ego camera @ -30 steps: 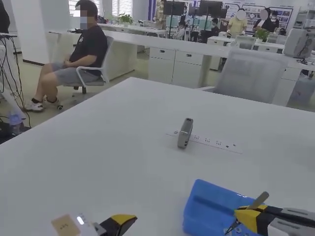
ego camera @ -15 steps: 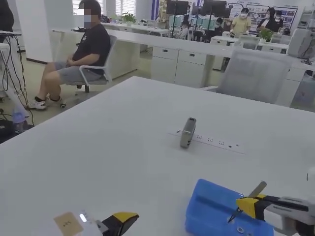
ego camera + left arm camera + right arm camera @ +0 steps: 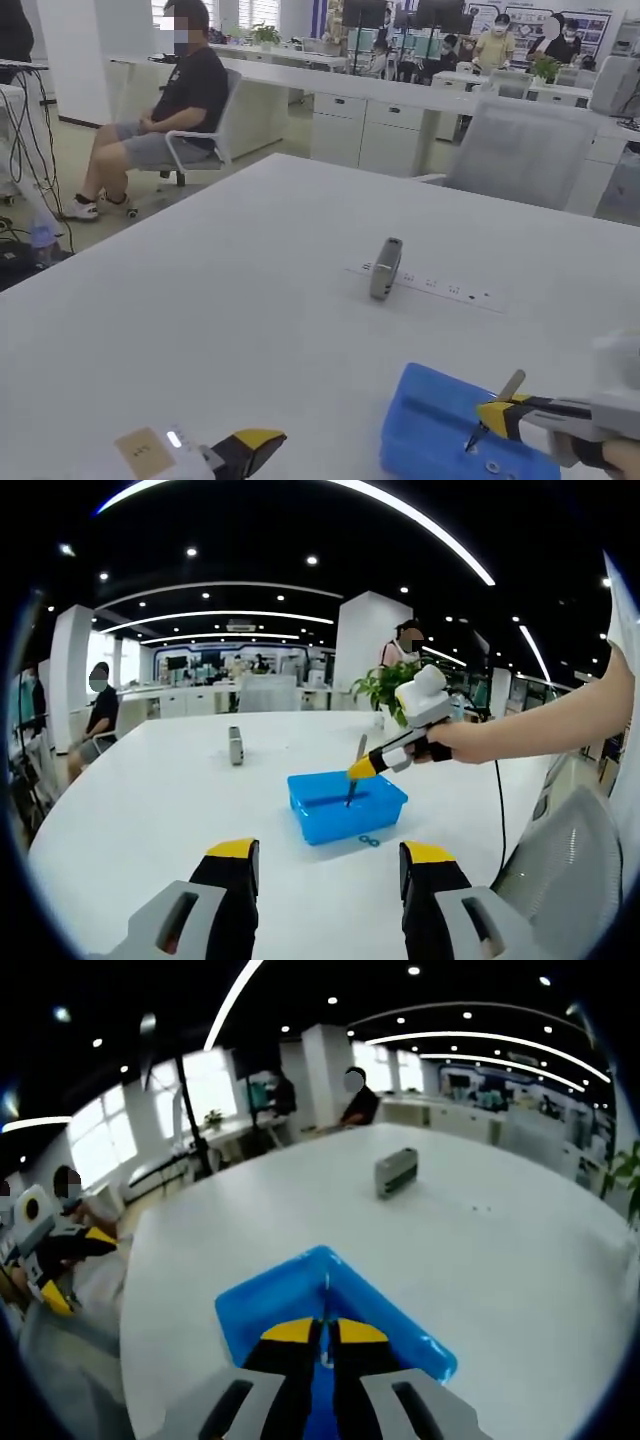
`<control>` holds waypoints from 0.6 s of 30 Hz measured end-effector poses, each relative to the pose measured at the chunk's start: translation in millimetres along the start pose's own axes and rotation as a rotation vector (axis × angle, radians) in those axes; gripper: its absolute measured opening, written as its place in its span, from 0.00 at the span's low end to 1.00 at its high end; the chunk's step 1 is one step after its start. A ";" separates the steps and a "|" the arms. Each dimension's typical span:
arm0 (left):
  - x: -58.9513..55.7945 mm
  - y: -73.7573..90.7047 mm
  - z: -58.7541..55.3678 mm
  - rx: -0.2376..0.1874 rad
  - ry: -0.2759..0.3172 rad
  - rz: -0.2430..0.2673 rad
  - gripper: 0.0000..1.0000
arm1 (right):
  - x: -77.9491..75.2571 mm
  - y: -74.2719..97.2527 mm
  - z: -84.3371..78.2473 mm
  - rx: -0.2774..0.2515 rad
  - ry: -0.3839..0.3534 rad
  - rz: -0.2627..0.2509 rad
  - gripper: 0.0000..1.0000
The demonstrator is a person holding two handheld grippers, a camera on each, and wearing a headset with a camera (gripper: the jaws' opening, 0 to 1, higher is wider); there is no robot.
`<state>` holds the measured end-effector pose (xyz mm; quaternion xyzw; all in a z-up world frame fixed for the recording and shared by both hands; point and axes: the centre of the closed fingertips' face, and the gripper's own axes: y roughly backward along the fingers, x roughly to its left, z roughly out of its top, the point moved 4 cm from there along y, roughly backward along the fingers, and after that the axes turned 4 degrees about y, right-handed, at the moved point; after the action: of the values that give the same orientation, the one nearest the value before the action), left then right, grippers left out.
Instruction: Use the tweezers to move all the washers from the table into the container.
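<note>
The blue container (image 3: 430,425) sits at the table's near right. My right gripper (image 3: 492,416), held in a hand, is shut on the tweezers (image 3: 513,384), whose tip hangs inside the container. In the right gripper view the yellow-tipped jaws (image 3: 325,1332) pinch the thin tweezers (image 3: 325,1295) over the container (image 3: 265,1305). A small washer (image 3: 492,466) shows against the blue near the tip. Two washers (image 3: 368,840) lie on the table just in front of the container (image 3: 330,815). My left gripper (image 3: 325,865) is open and holds nothing, low and left of the container (image 3: 245,450).
A small grey device (image 3: 385,268) stands upright at the table's (image 3: 220,300) middle beside a flush socket strip (image 3: 455,290). A person sits on a chair (image 3: 195,150) at the far left. A grey office chair (image 3: 515,150) stands behind the table.
The head camera has tilted a little. My right gripper has drawn slightly right and the tweezers' tip sits a touch higher over the container. The left gripper has stayed put.
</note>
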<state>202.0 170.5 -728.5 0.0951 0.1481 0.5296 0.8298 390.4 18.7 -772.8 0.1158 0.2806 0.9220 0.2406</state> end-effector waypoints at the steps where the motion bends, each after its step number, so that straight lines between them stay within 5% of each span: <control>1: -0.1 0.0 0.0 0.000 0.000 0.000 0.56 | 0.8 -0.2 -0.7 0.004 -0.002 0.000 0.02; 18: -0.1 0.1 0.3 -0.005 0.003 -0.001 0.56 | -11.3 -9.7 -7.3 0.025 0.006 -0.007 0.03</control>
<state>202.0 170.5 -728.1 0.0923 0.1483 0.5297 0.8300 401.2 16.6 -785.2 0.1150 0.2932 0.9178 0.2416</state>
